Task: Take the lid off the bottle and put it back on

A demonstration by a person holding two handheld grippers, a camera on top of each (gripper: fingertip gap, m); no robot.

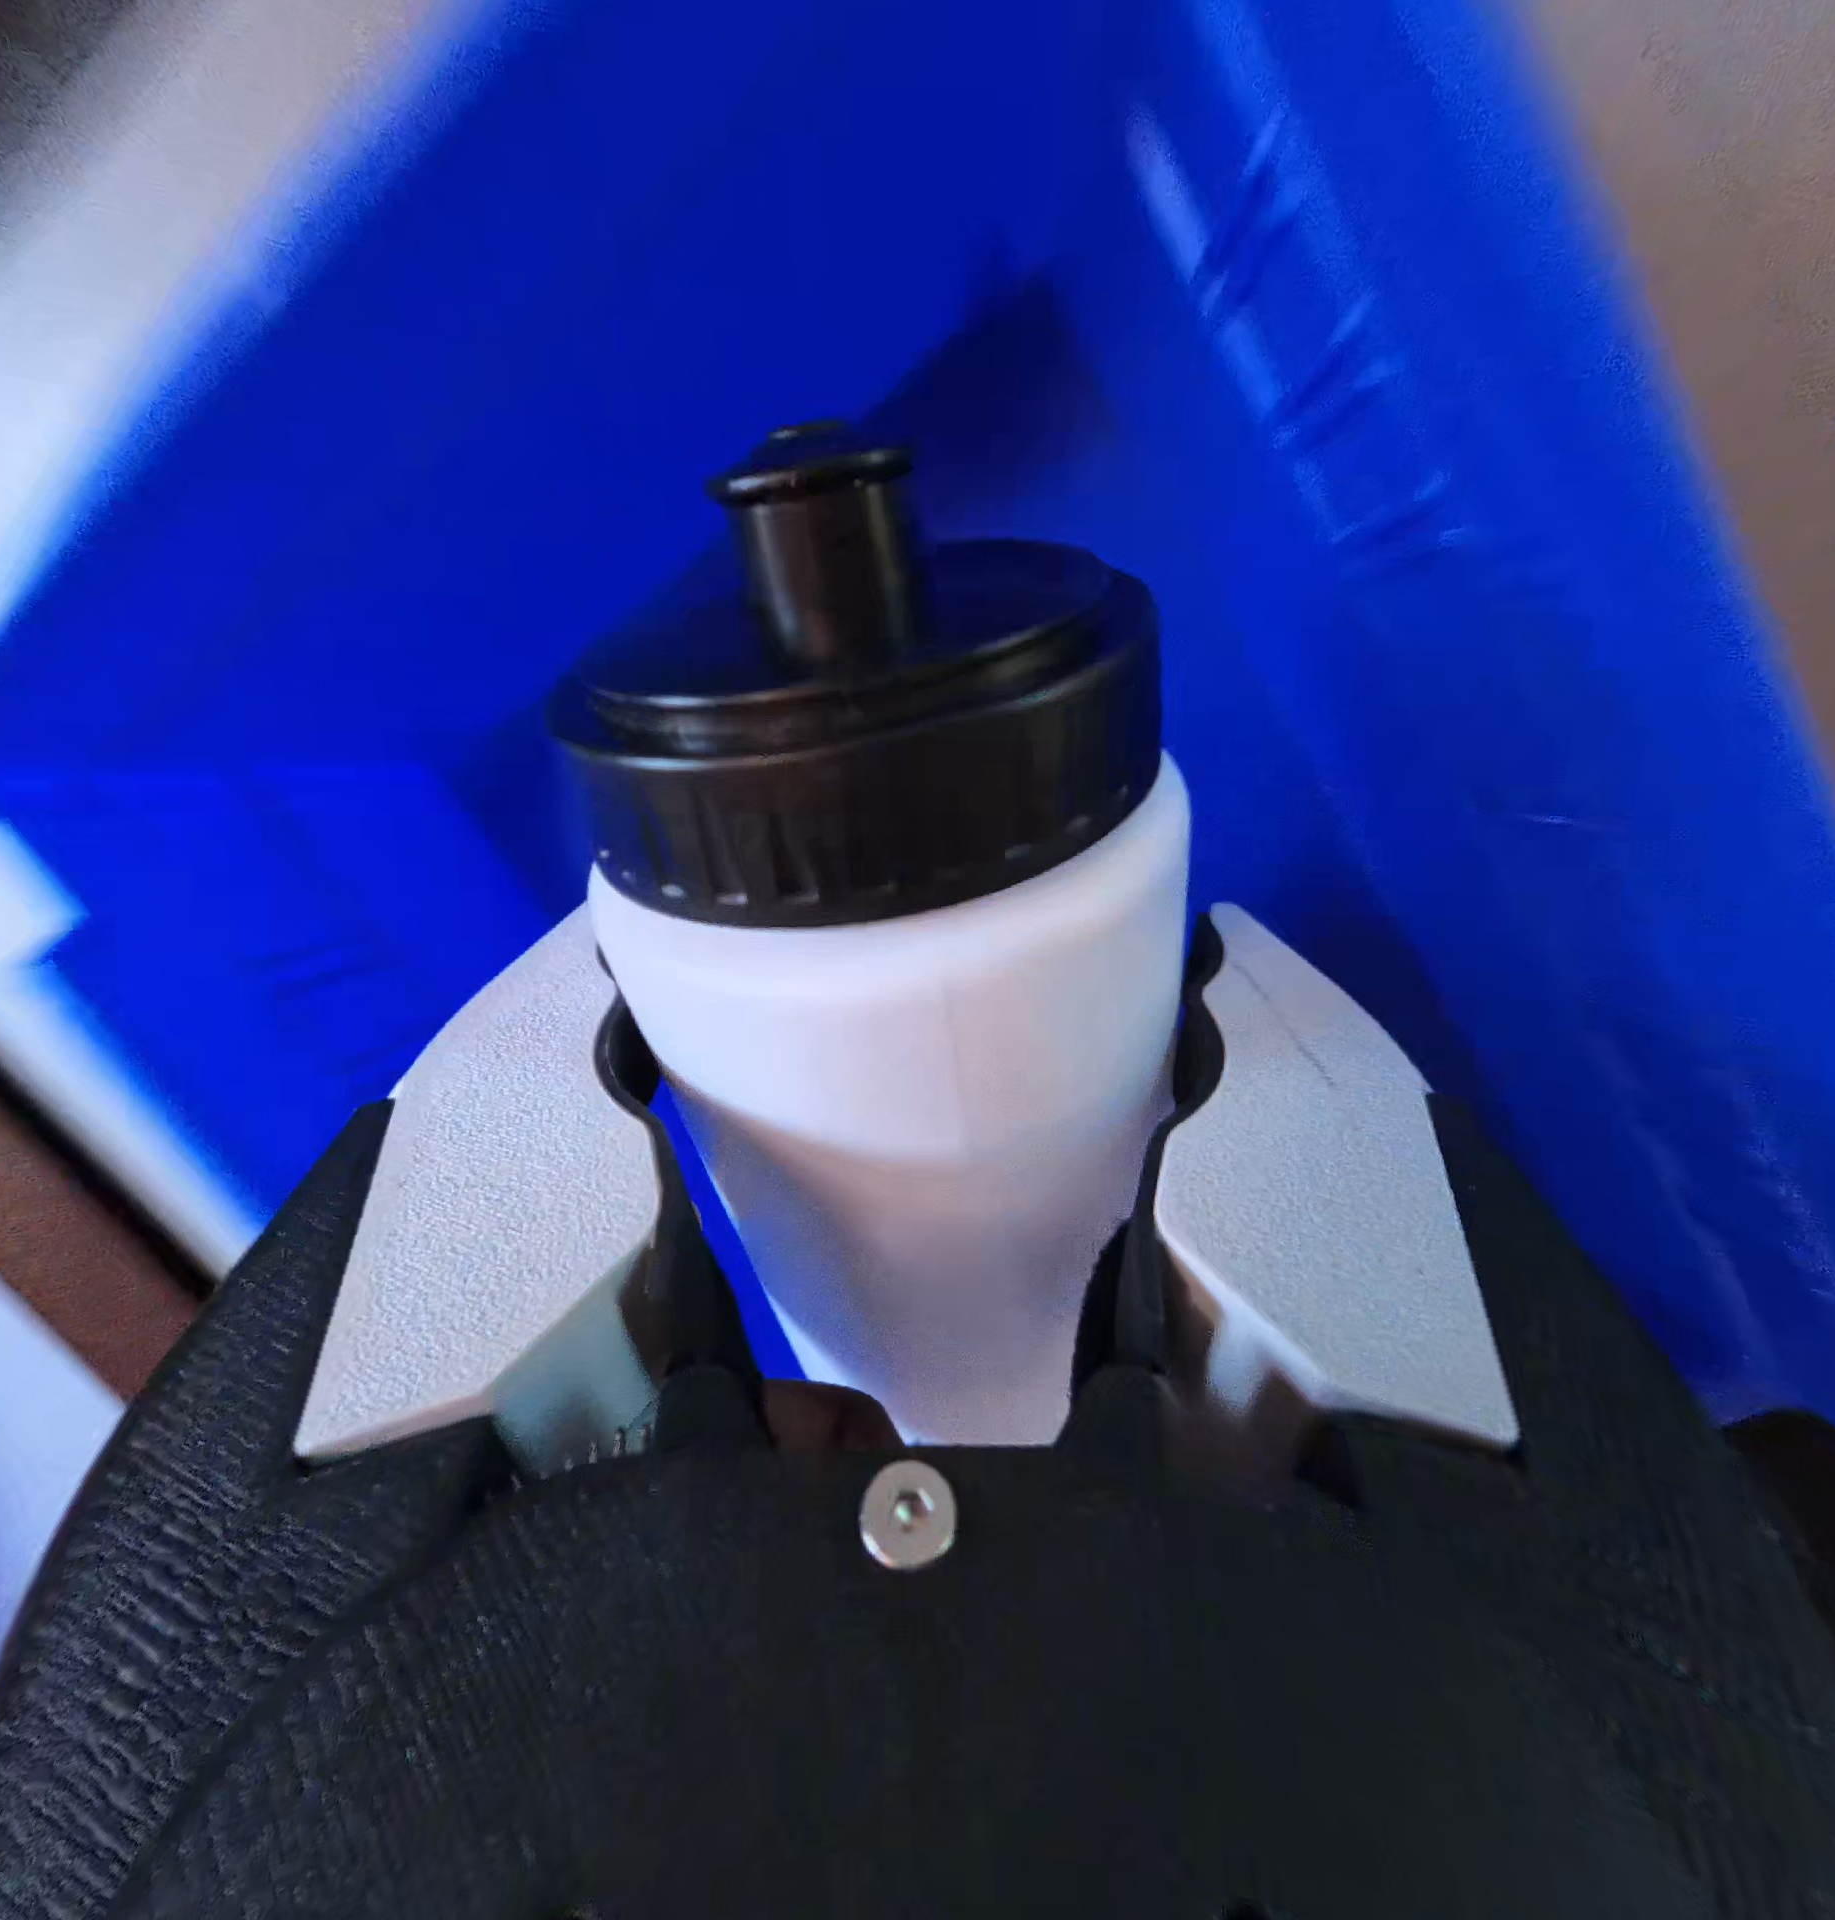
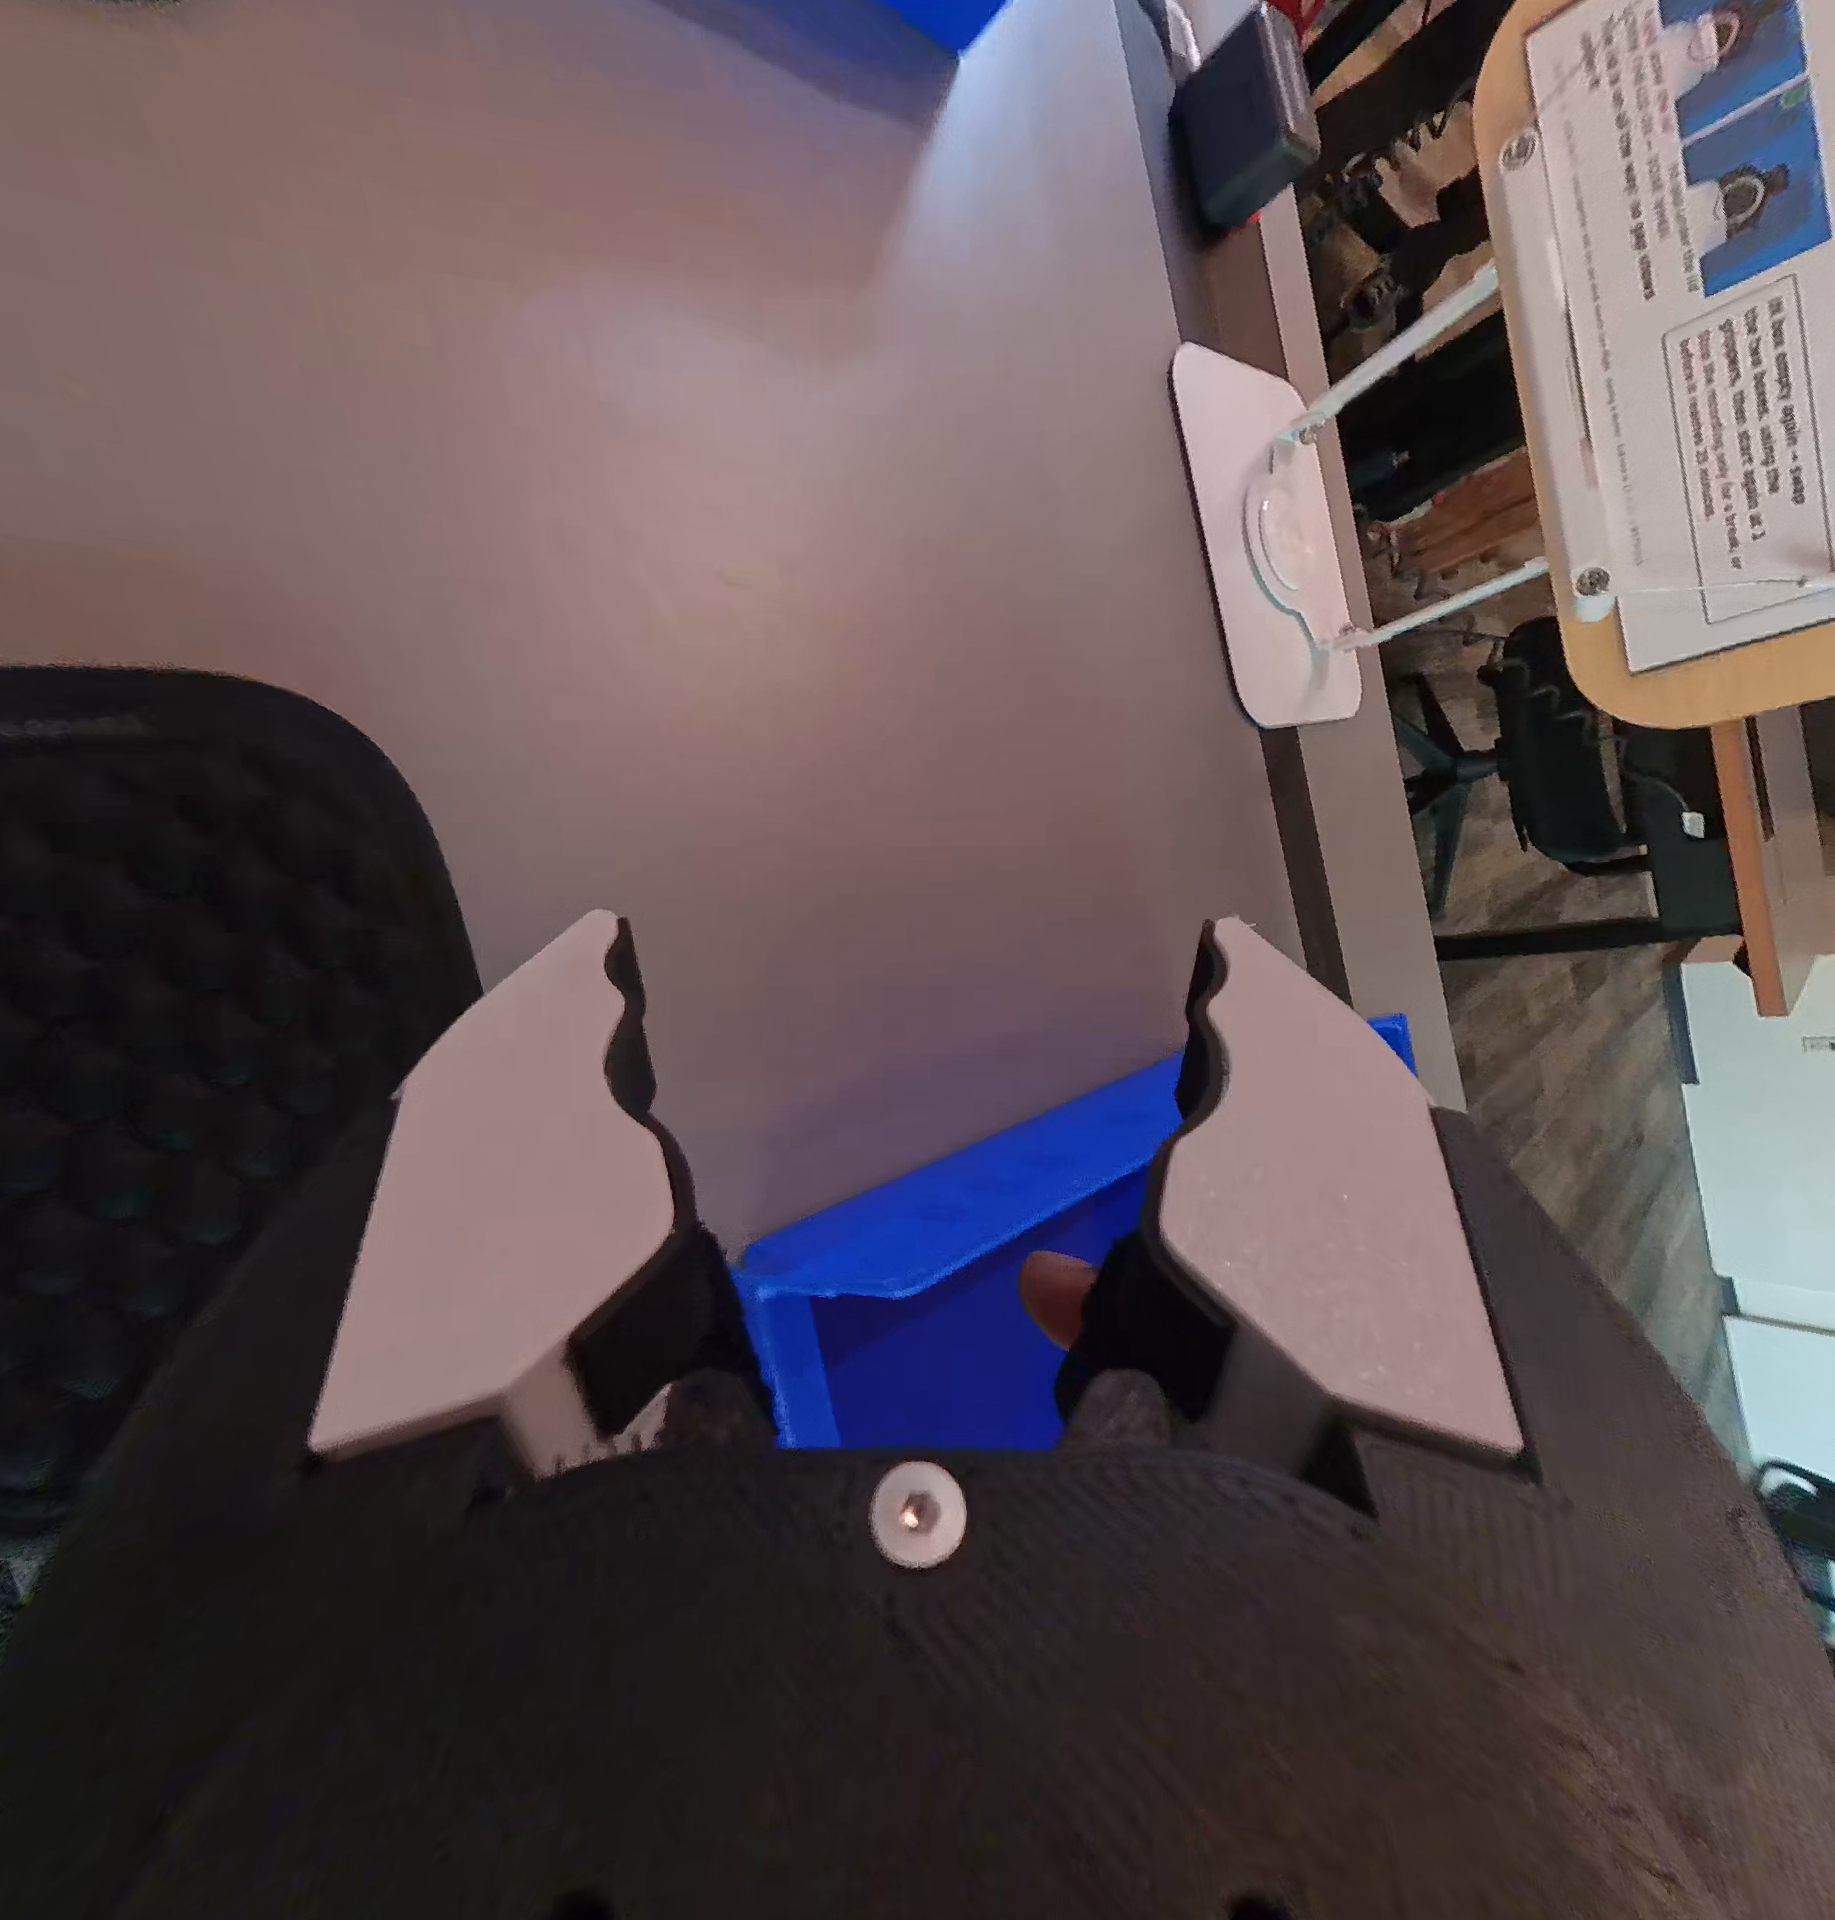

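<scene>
The left gripper (image 1: 908, 997) is clenched around the white bottle (image 1: 892, 1039), whose black lid (image 1: 861, 748) sits screwed on just ahead of its fingertips; the right gripper (image 2: 918, 997) is spread and empty over the grey table (image 2: 684, 468), blue bin (image 2: 944, 1340) beneath it. Judging by this, removal has not begun: next the right must reach and clamp the lid

A plain grey-brown worktop (image 2: 788, 520) carries a blue bin (image 2: 944, 1278) at its near edge, a black textured mat (image 2: 165, 1039) on the left, and a white stand base (image 2: 1256, 540) and a dark box (image 2: 1240, 130) along the right edge.
</scene>
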